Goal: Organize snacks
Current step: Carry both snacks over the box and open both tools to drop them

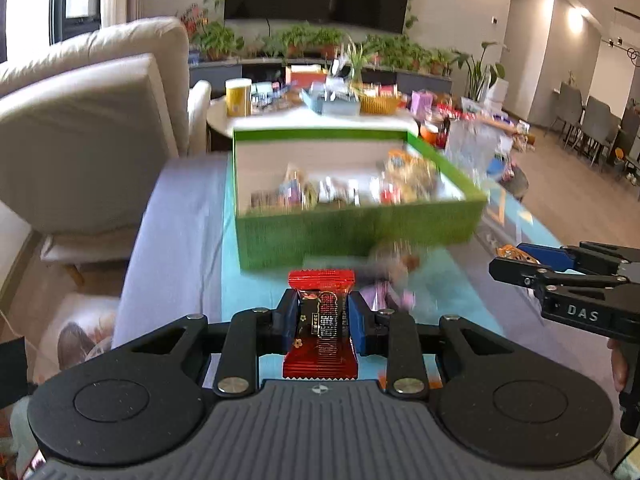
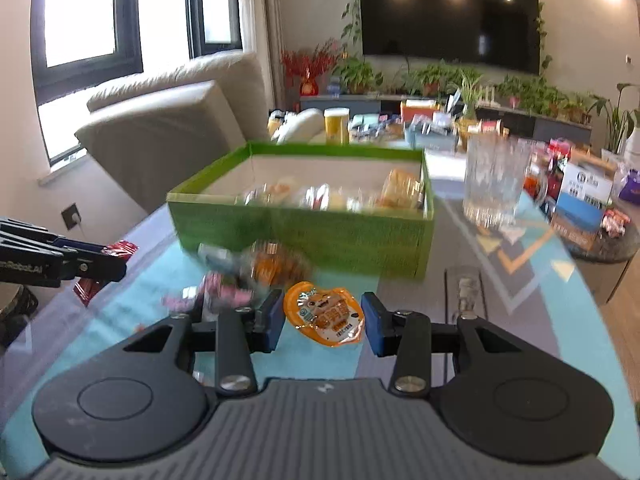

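My left gripper (image 1: 322, 314) is shut on a red wrapped snack (image 1: 320, 328) and holds it above the table, short of the green box (image 1: 352, 236); it also shows in the right wrist view (image 2: 106, 258). My right gripper (image 2: 323, 322) stands with its blue pads on either side of an orange sealed snack cup (image 2: 325, 314); whether it grips the cup I cannot tell. It shows in the left wrist view (image 1: 516, 258). The green box (image 2: 304, 236) holds several wrapped snacks. A few loose snacks (image 2: 248, 276) lie before it.
A clear glass mug (image 2: 496, 184) stands right of the box. A beige sofa (image 1: 92, 128) is at the left. A round table (image 1: 320, 116) crowded with packets and a basket lies behind the box. A side table with boxes (image 2: 584, 204) stands at the right.
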A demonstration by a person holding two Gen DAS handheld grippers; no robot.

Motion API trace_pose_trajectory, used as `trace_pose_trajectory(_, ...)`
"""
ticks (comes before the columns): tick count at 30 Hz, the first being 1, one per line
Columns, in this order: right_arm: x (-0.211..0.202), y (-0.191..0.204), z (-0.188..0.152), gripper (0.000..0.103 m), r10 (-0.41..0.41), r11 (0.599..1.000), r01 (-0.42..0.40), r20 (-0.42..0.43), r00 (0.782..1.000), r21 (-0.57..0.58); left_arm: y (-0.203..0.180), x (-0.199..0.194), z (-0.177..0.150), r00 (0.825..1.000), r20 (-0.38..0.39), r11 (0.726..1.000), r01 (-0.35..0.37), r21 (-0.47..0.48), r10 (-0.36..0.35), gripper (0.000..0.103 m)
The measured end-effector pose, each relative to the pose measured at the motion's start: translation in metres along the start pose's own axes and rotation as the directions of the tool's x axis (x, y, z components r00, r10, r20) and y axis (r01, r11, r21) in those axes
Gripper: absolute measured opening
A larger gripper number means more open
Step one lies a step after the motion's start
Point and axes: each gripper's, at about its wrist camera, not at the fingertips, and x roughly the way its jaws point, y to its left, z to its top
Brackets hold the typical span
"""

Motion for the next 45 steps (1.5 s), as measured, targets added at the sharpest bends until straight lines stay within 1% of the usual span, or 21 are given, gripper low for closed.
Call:
trace_pose_trajectory(4, 0.007, -0.005, 0.024, 0.049, 0.012, 1.000, -0.012, 0.054, 0.998, 0.011, -0.003, 0.012, 0.026, 0.999, 0.049, 1.000, -0.002, -0.015, 0.002, 0.025)
trace_pose_trajectory(9, 0.023, -0.013, 0.046, 0.049, 0.011, 1.000, -0.013, 0.088, 0.996, 0.024, -0.006, 0.031, 0.055, 0.996, 0.088, 1.000, 0.008, -0.014, -0.007, 0.025)
trace_pose_trajectory(13, 0.040, -0.023, 0.057, 0.049, -0.009, 0.999, 0.004, 0.098, 0.995, 0.047, -0.006, 0.054, 0.072, 0.996, 0.087, 1.000, 0.010, -0.023, -0.008, 0.025)
trace_pose_trajectory(18, 0.068, -0.035, 0.063, 0.049, -0.035, 0.996, 0.030, 0.075, 0.997, 0.078, -0.005, 0.086, 0.087, 0.997, 0.071, 1.000, 0.006, -0.024, -0.005, 0.025)
trace_pose_trajectory(26, 0.098, -0.054, 0.062, 0.049, -0.038, 0.985, 0.029, 0.056, 0.998, 0.169, -0.002, 0.125, 0.092, 0.999, 0.033, 1.000, 0.002, -0.029, -0.001, 0.025)
trace_pose_trajectory(30, 0.106, -0.055, 0.057, 0.049, -0.038, 0.981, 0.031, 0.033, 0.999, 0.189, -0.001, 0.140, 0.090, 1.000, 0.003, 0.999, 0.002, -0.041, -0.001, 0.025)
trace_pose_trajectory(32, 0.104, -0.054, 0.056, 0.049, -0.035, 0.982, 0.026, 0.044, 0.998, 0.185, 0.000, 0.144, 0.088, 1.000, -0.011, 0.999, 0.004, -0.047, -0.004, 0.026)
trace_pose_trajectory(36, 0.103, -0.052, 0.055, 0.049, -0.047, 0.983, 0.038, 0.047, 0.998, 0.179, -0.001, 0.145, 0.084, 0.999, -0.032, 0.999, 0.012, -0.045, -0.013, 0.027)
trace_pose_trajectory(37, 0.102, -0.051, 0.055, 0.049, -0.048, 0.983, 0.039, 0.047, 0.998, 0.179, -0.001, 0.145, 0.084, 0.999, -0.037, 0.999, 0.009, -0.040, -0.010, 0.029)
trace_pose_trajectory(38, 0.100, -0.050, 0.055, 0.050, -0.049, 0.983, 0.040, 0.046, 0.998, 0.179, -0.002, 0.144, 0.083, 0.999, -0.038, 0.999, 0.005, -0.037, -0.006, 0.034)
trace_pose_trajectory(40, 0.100, -0.048, 0.056, 0.050, -0.048, 0.984, 0.040, 0.046, 0.998, 0.174, -0.001, 0.140, 0.082, 0.999, -0.032, 0.999, -0.012, -0.035, 0.011, 0.040)
trace_pose_trajectory(42, 0.101, -0.045, 0.055, 0.050, -0.039, 0.987, 0.032, 0.042, 0.998, 0.157, 0.000, 0.138, 0.081, 0.999, -0.029, 0.999, -0.018, -0.040, 0.017, 0.040)
trace_pose_trajectory(45, 0.098, -0.038, 0.054, 0.050, -0.056, 0.991, 0.051, 0.035, 0.998, 0.126, 0.001, 0.132, 0.081, 1.000, -0.023, 0.999, -0.010, -0.053, 0.009, 0.040)
